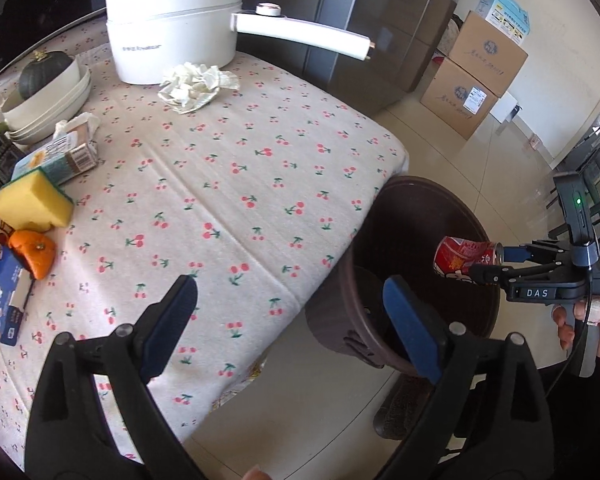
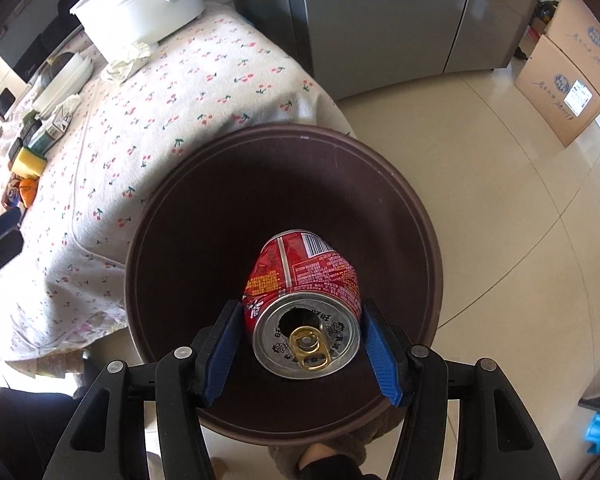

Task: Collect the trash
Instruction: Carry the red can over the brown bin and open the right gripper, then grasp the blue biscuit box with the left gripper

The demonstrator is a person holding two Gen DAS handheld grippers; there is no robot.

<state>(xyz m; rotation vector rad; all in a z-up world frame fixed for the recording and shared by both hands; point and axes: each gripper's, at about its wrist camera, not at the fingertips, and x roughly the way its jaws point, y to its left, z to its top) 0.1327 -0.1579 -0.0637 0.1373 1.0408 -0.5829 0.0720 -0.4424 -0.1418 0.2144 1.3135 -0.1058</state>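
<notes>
My right gripper is shut on a dented red drink can and holds it over the open dark brown trash bin; the can and bin also show in the left wrist view. My left gripper is open and empty above the table's near corner. A crumpled white paper, orange peel, a flattened carton and a crumpled tissue lie on the cherry-print tablecloth.
A white pot with a long handle stands at the table's far side. Stacked bowls with a dark squash, a yellow sponge and a blue box sit at the left. Cardboard boxes and a grey fridge stand beyond.
</notes>
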